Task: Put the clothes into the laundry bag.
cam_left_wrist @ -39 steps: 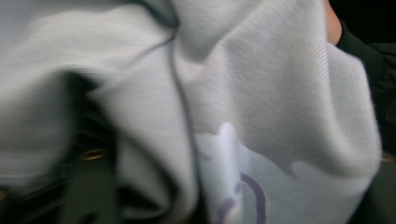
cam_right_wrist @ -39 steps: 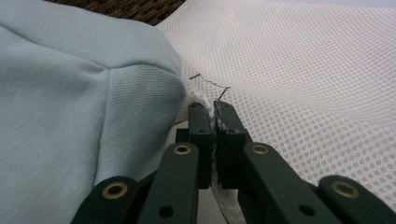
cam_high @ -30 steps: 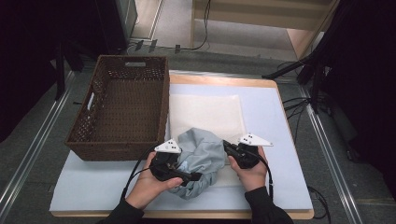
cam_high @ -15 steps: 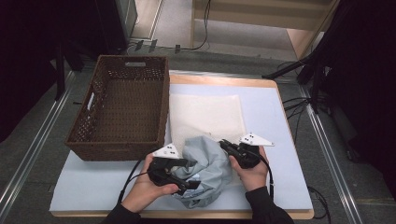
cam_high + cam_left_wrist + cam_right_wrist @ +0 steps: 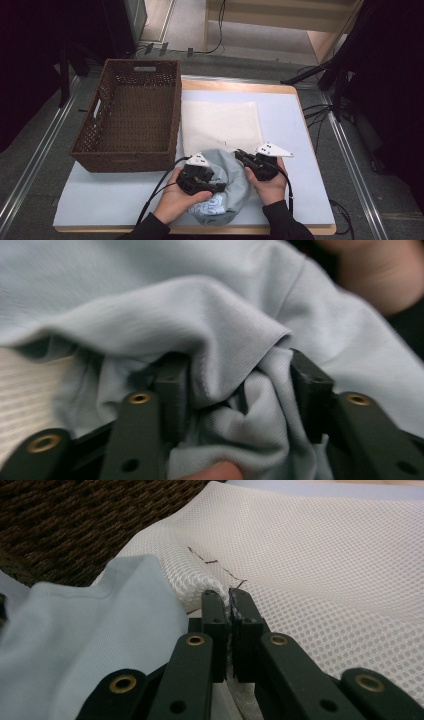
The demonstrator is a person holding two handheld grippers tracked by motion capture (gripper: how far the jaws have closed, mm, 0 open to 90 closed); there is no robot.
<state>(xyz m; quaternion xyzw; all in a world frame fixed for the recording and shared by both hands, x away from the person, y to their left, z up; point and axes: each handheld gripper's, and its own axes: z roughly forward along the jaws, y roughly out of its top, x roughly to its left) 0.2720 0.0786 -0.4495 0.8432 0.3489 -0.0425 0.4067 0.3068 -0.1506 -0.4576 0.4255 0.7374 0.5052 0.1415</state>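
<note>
Between basket (image 5: 130,117) and table edge (image 5: 320,230), jaws on shirt (image 5: 210,330) and mesh bag (image 5: 320,555).

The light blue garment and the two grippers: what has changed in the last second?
The left gripper, shut on the light blue garment, moved toward the person and dragged the bundle nearer the table's near edge. The right gripper stayed almost in place, shut on the edge of the white mesh bag. The wicker basket did not move.
</note>
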